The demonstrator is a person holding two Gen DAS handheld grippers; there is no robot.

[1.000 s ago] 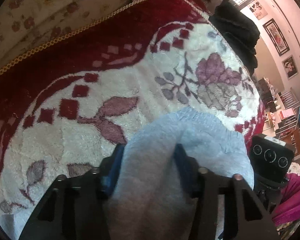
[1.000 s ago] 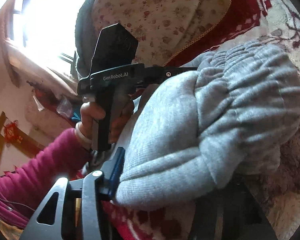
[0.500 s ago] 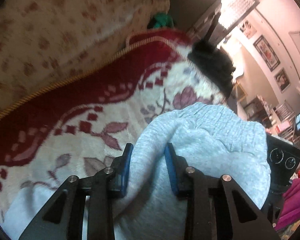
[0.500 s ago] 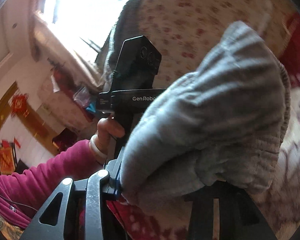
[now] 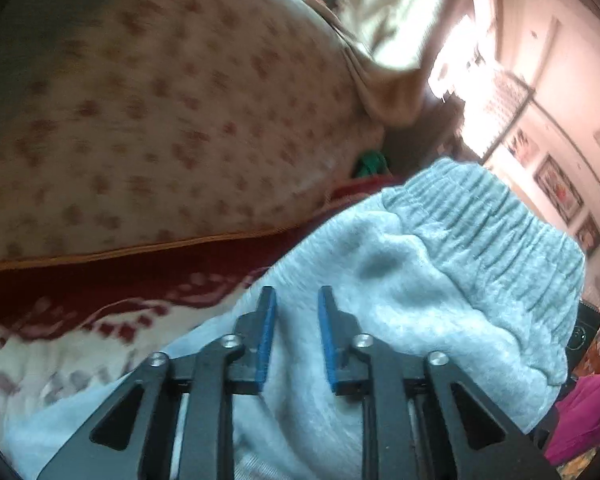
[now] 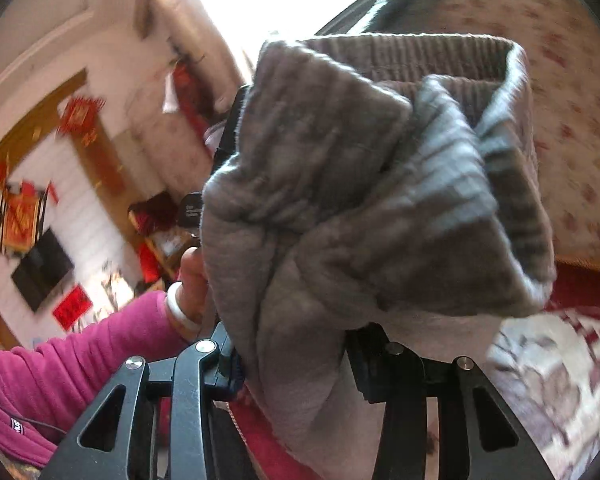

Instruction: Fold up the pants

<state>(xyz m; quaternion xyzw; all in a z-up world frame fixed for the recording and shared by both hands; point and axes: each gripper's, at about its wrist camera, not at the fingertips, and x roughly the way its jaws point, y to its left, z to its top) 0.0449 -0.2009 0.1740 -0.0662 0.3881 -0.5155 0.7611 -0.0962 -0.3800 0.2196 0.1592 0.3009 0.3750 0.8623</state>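
Note:
The grey sweatpants [image 5: 440, 280] hang bunched between both grippers, held up above the red and white blanket [image 5: 100, 320]. My left gripper [image 5: 296, 296] is shut on a fold of the grey fabric just below the ribbed waistband [image 5: 500, 220]. My right gripper [image 6: 296, 344] is shut on the pants [image 6: 360, 208]; its fingertips are hidden under the cloth. The elastic waistband [image 6: 480, 168] is turned up toward the right wrist camera.
A floral cream cushion or sofa back [image 5: 160, 100] rises behind the blanket. The person's arm in a pink sleeve [image 6: 80, 352] holds the left gripper at the left of the right wrist view. The blanket also shows at lower right [image 6: 560, 380].
Both grippers have lifted the pants up off the blanket and tilted upward. The left jaws closed in on the fabric. The waistband has risen into both views.

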